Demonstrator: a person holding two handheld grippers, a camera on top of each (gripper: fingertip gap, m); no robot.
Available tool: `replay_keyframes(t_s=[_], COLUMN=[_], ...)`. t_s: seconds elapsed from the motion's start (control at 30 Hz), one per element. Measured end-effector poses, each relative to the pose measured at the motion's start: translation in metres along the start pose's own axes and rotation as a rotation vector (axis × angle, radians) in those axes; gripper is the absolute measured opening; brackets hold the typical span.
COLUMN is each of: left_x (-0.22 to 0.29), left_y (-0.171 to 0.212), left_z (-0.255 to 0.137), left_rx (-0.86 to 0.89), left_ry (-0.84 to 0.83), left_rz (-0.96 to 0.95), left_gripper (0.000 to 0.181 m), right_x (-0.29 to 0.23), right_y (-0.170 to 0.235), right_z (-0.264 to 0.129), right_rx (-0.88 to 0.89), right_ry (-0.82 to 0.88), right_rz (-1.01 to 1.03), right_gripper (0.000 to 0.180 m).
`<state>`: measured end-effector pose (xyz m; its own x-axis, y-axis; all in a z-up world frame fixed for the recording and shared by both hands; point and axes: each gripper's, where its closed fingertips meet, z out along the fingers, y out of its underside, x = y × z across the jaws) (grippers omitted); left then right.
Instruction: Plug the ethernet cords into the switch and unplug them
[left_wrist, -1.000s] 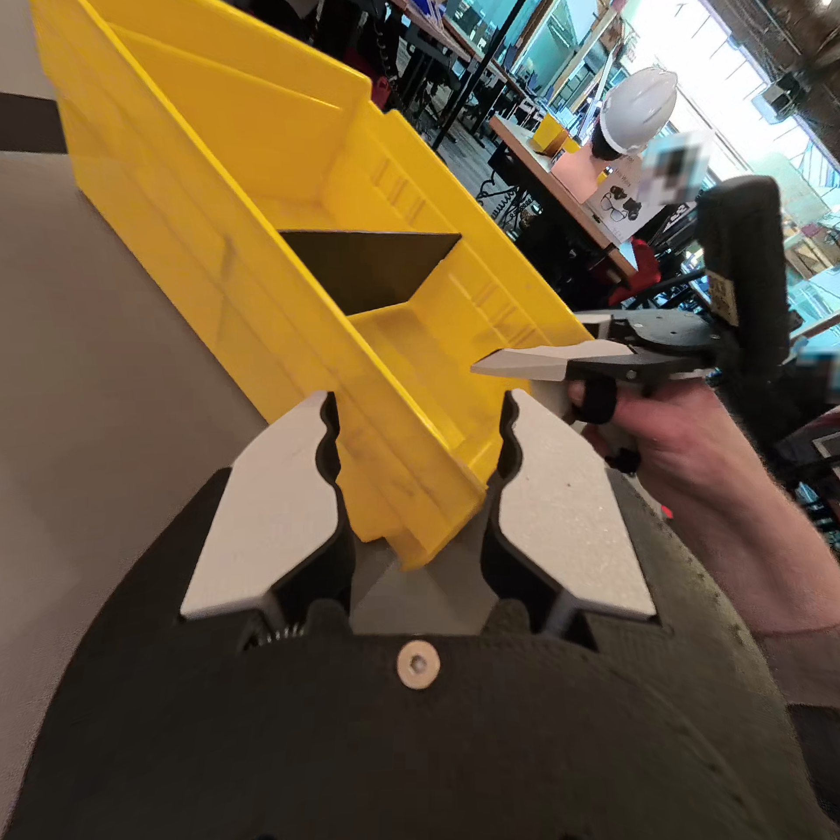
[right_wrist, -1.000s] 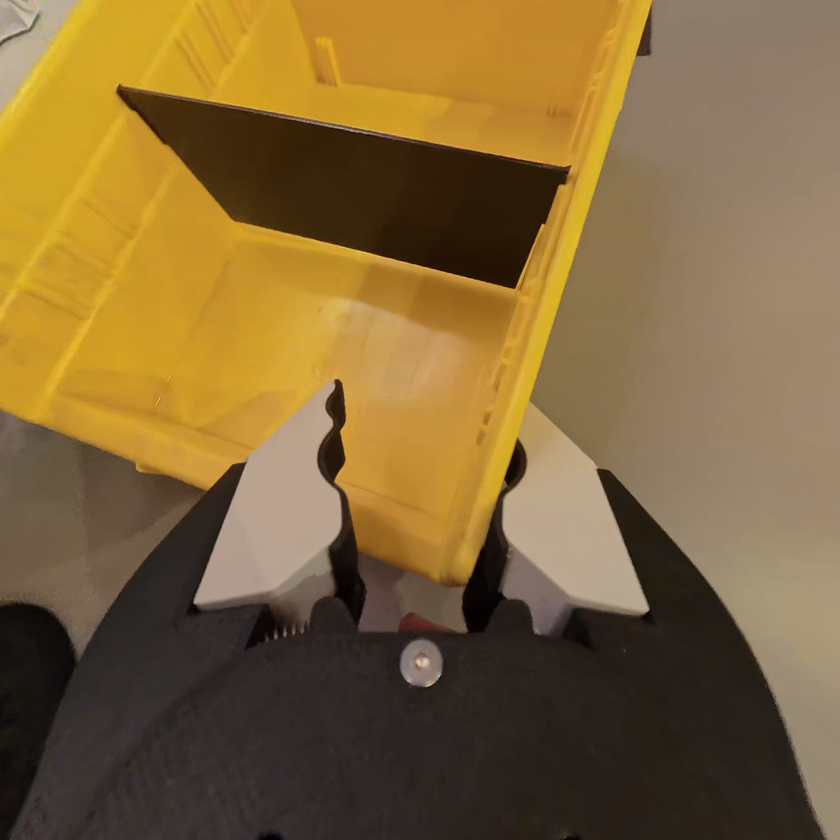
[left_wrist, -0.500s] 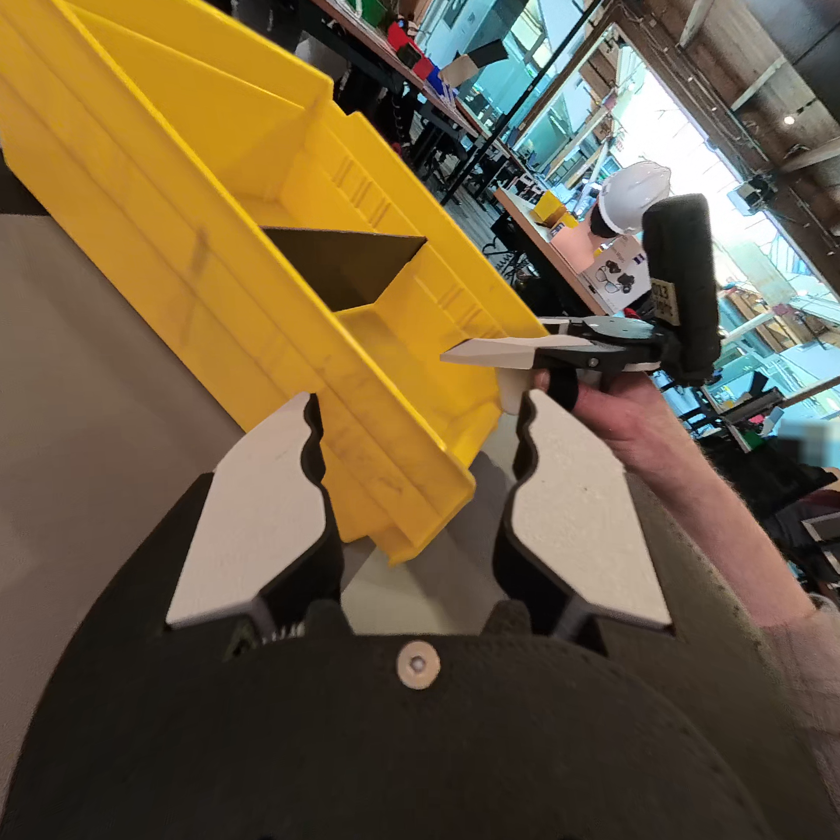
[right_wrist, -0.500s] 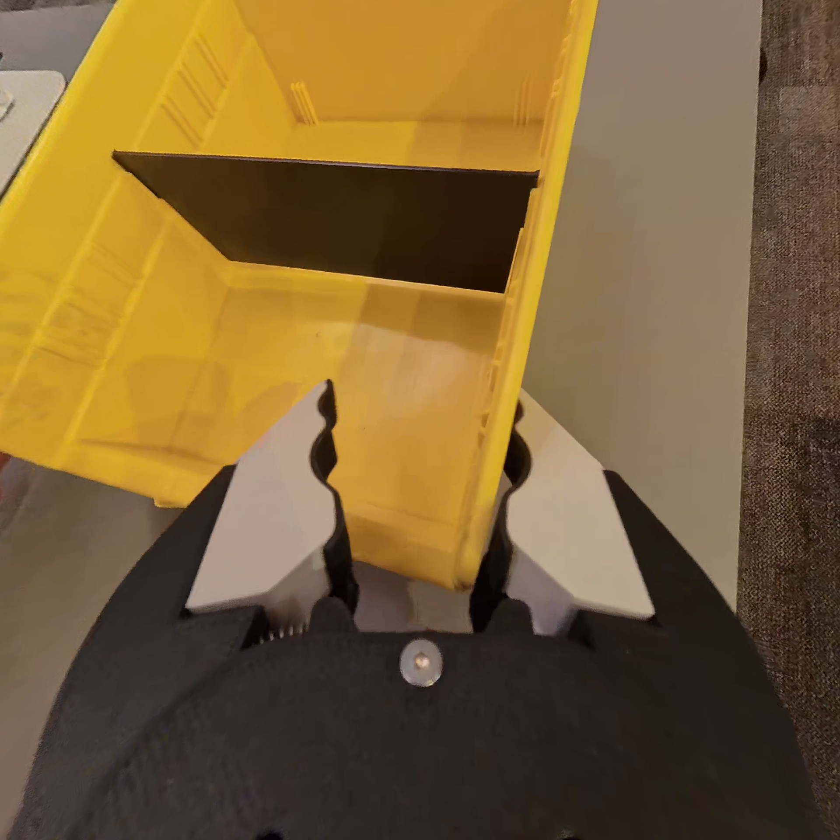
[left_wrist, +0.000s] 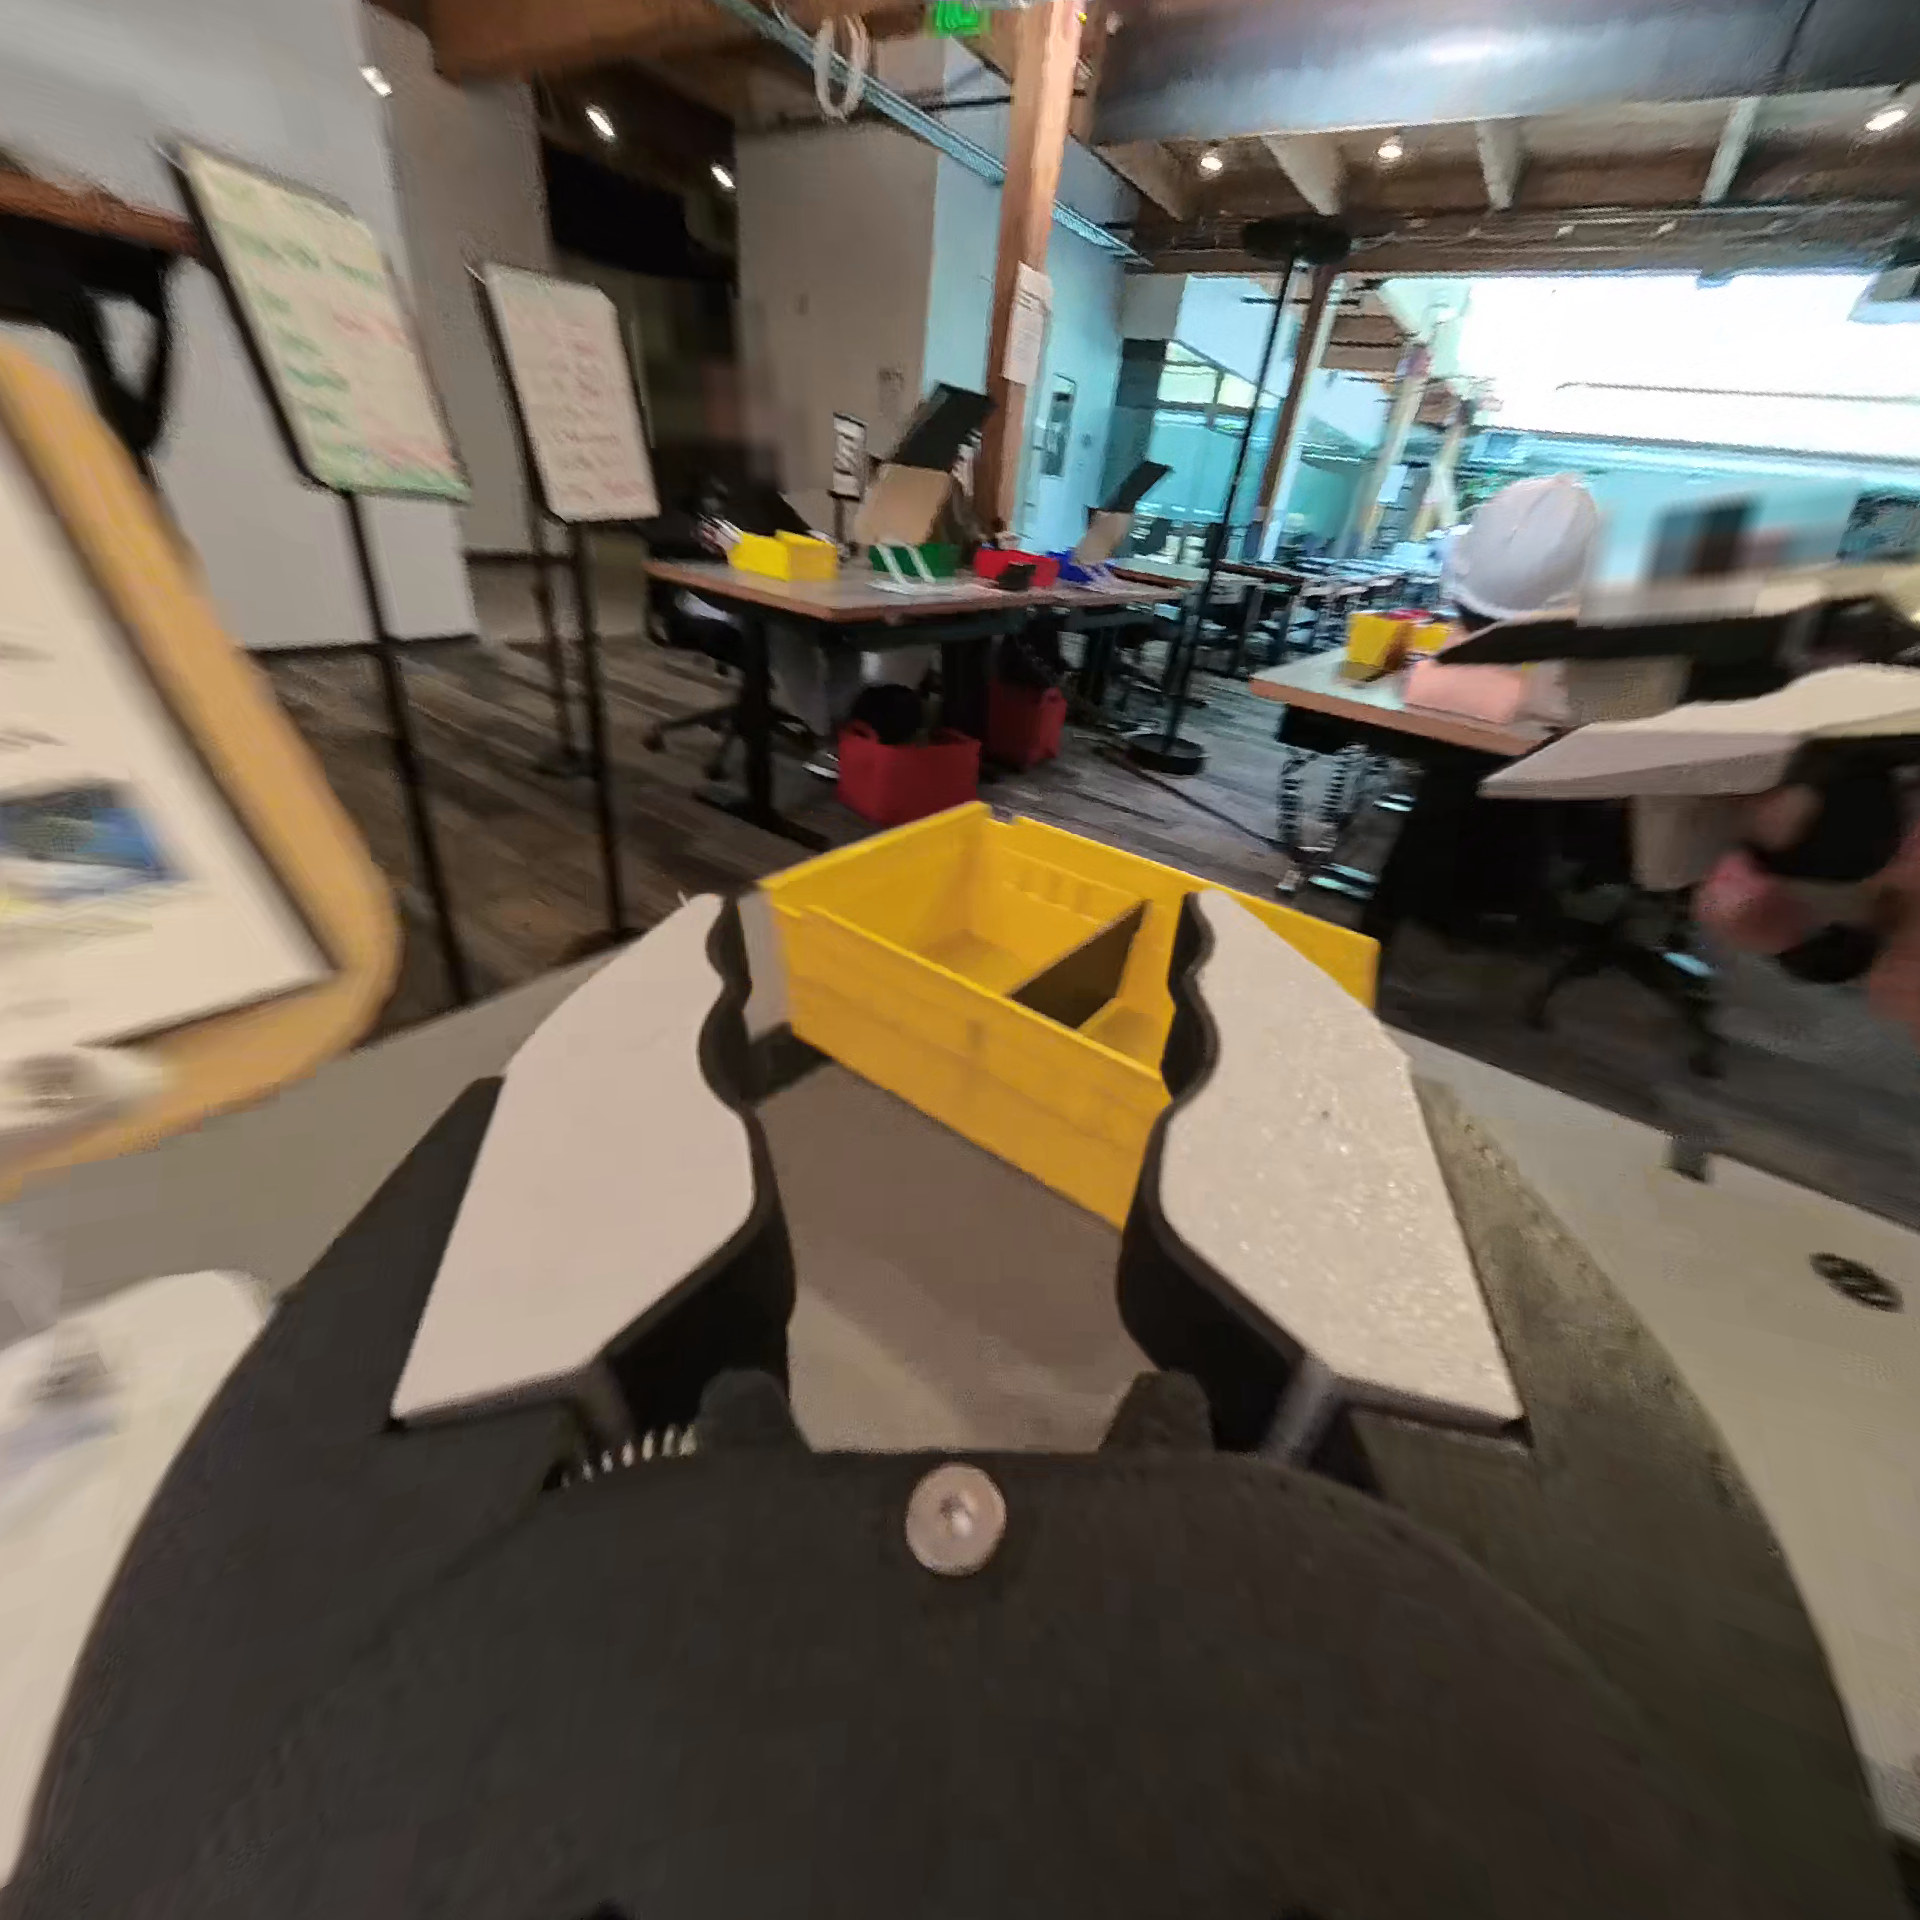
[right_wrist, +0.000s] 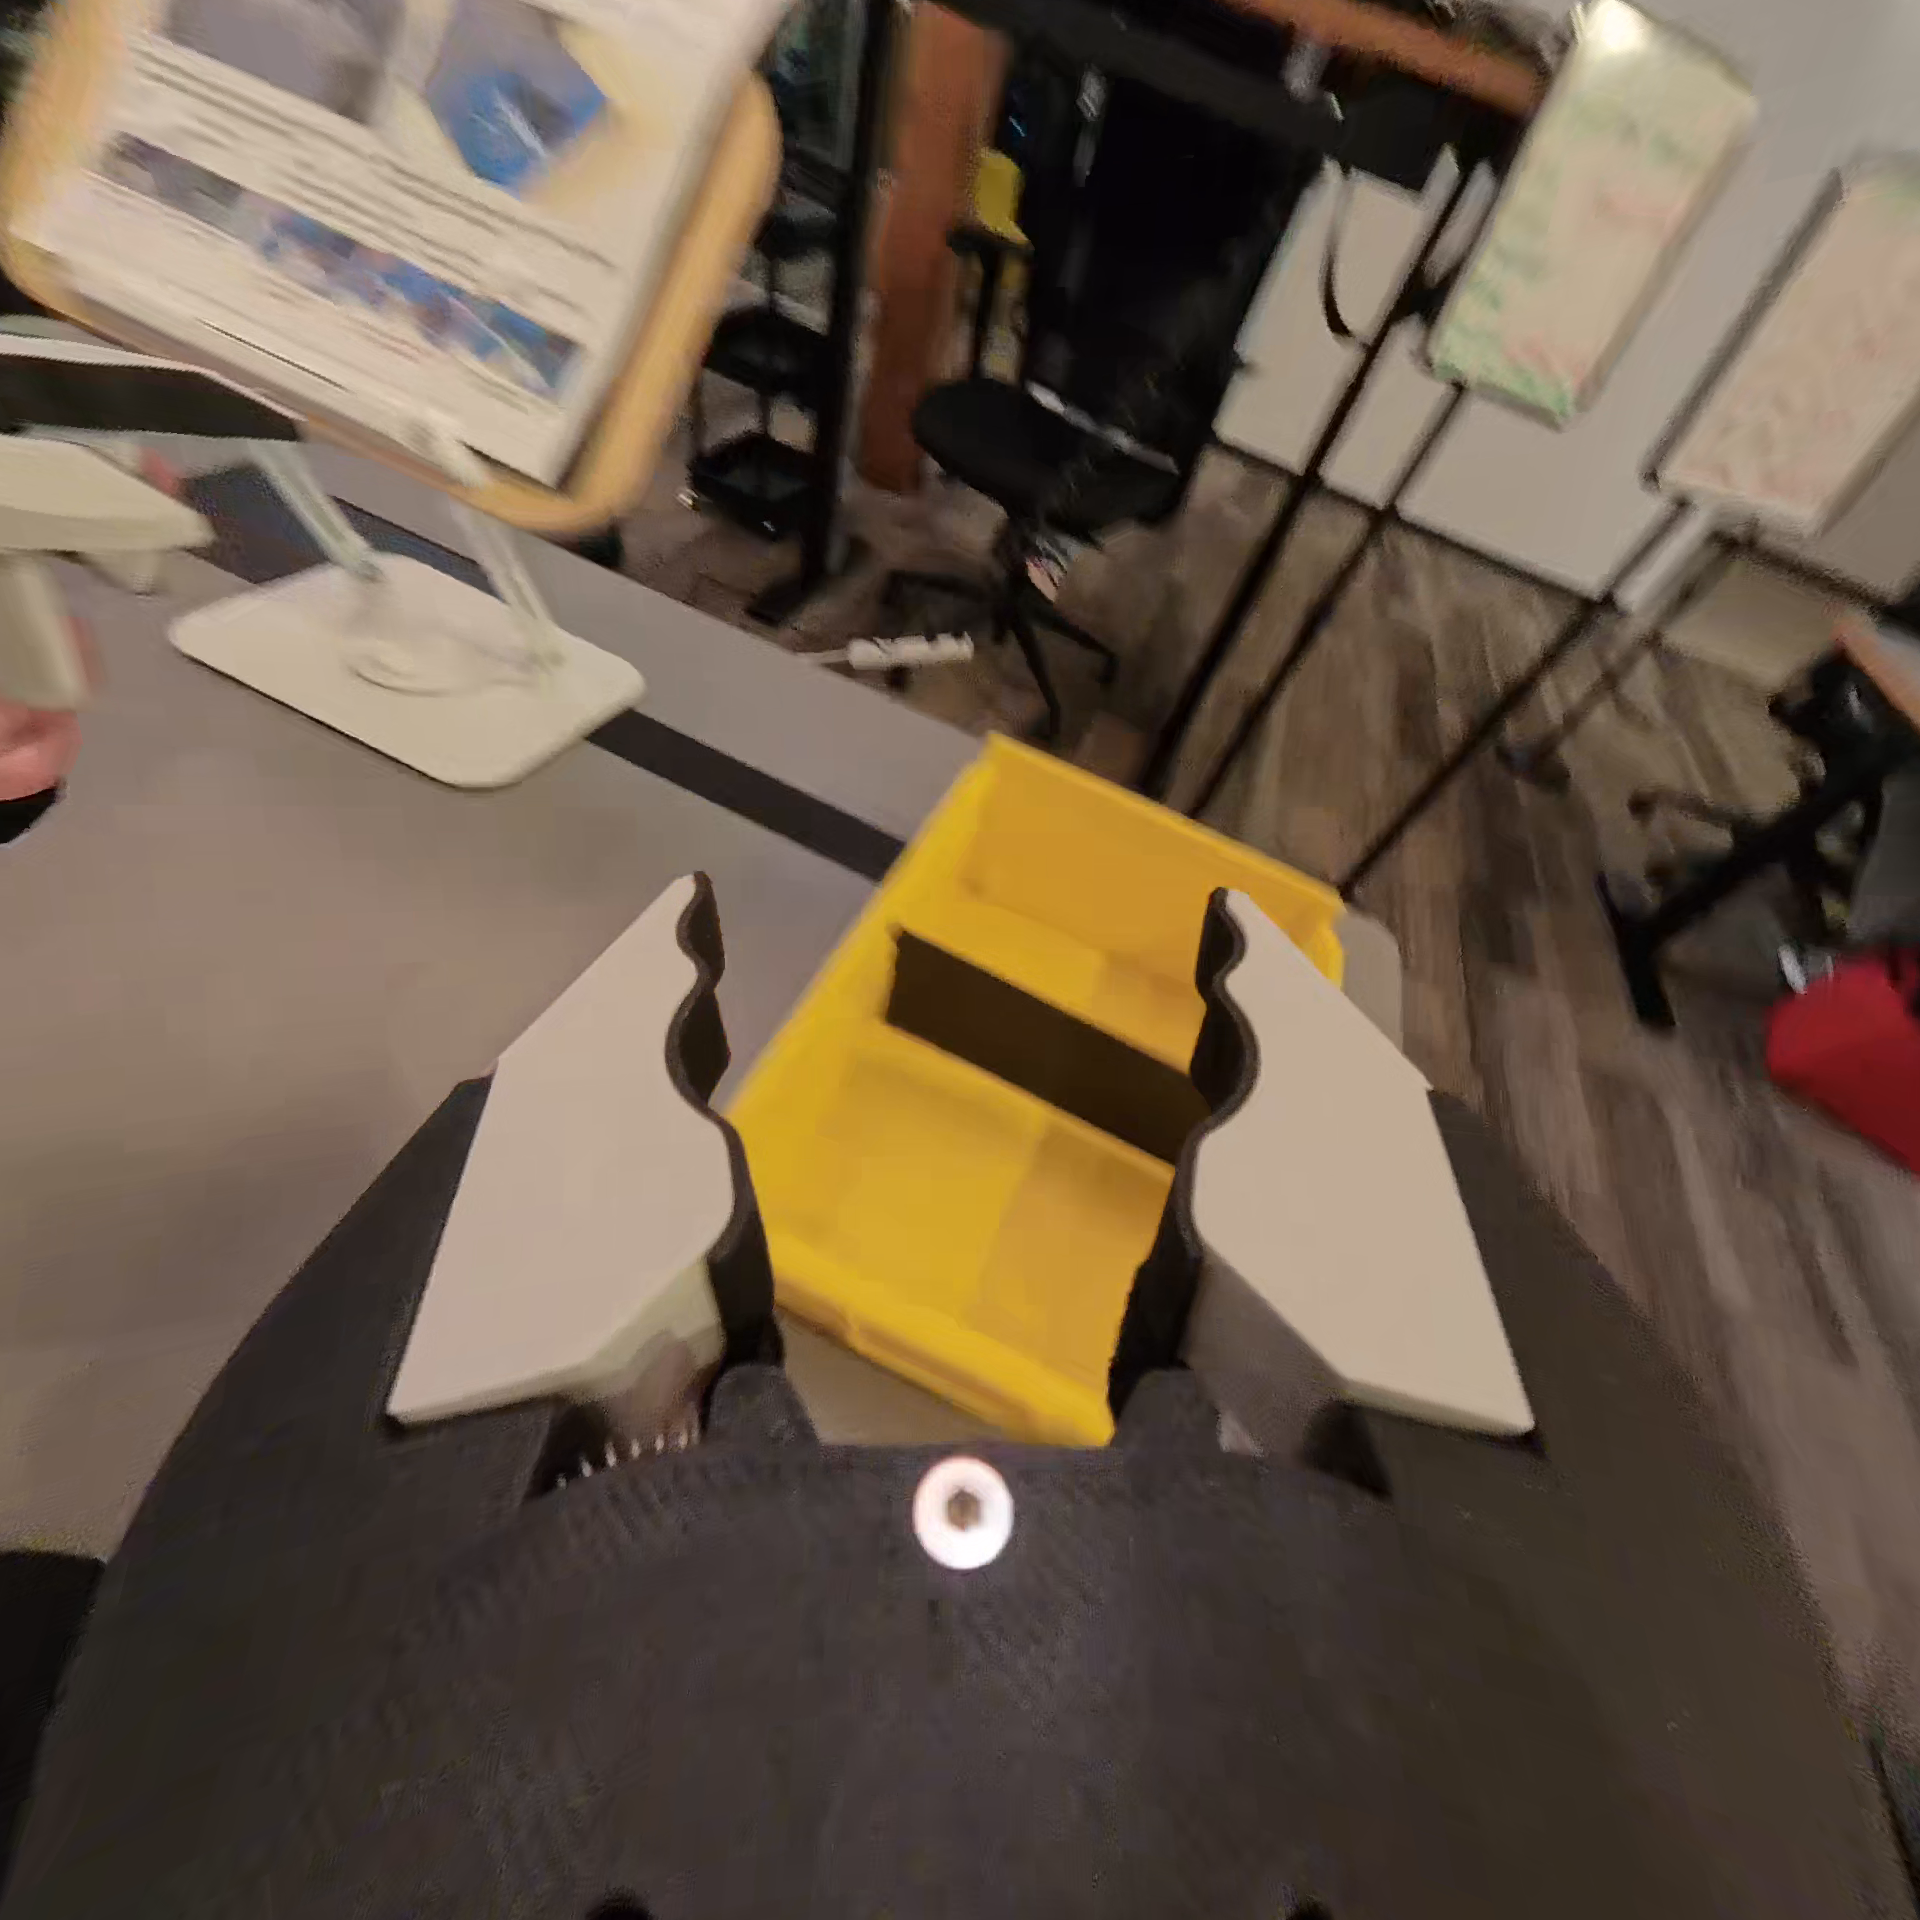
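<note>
Yellow divided bin (right_wrist: 977, 1226) on grey table (right_wrist: 260, 935), framed sign on stand (right_wrist: 405, 665), whiteboards (left_wrist: 322, 343) behind

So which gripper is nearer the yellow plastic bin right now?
Right, as far as these views show. The right gripper hovers directly above the near end of the yellow plastic bin, jaws open. The left gripper, also open, sits back, with bare grey table between.

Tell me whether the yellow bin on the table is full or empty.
Empty. In the right wrist view both compartments of the yellow bin, either side of its black divider, show only bare yellow floor; no cords or switch in it.
</note>
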<state>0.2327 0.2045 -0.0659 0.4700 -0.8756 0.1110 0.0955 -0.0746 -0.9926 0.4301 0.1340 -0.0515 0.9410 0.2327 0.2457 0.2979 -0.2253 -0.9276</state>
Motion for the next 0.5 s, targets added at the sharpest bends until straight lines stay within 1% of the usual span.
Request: replay_keyframes(t_s=[0.07,0.13,0.2,0.27,0.4,0.5], left_x=[-0.032,-0.066,-0.096,-0.125,-0.161,-0.175], left_y=[-0.019,-0.033,-0.047,-0.062,-0.079,-0.081], left_z=[-0.031,-0.061,-0.087,-0.112,-0.144,-0.153], left_rx=[0.025,0.038,0.065,0.11,0.165,0.151], left_ry=[-0.072,-0.158,-0.224,-0.302,-0.375,-0.394], left_rz=[0.067,0.131,0.177,0.191,0.204,0.232], left_gripper=[0.075,0.074,0.072,0.071,0.068,0.067], right_x=[-0.044,-0.085,-0.118,-0.141,-0.18,-0.197], right_y=[-0.047,-0.089,-0.124,-0.153,-0.193,-0.201], right_z=[0.012,0.026,0.043,0.061,0.085,0.099], right_rx=[0.083,0.159,0.217,0.269,0.381,0.425], right_ry=[-0.089,-0.185,-0.265,-0.294,-0.392,-0.423], right_rz=[-0.056,-0.066,-0.068,-0.072,-0.025,-0.006], right_gripper=[0.088,0.088,0.088,0.088,0.088,0.087])
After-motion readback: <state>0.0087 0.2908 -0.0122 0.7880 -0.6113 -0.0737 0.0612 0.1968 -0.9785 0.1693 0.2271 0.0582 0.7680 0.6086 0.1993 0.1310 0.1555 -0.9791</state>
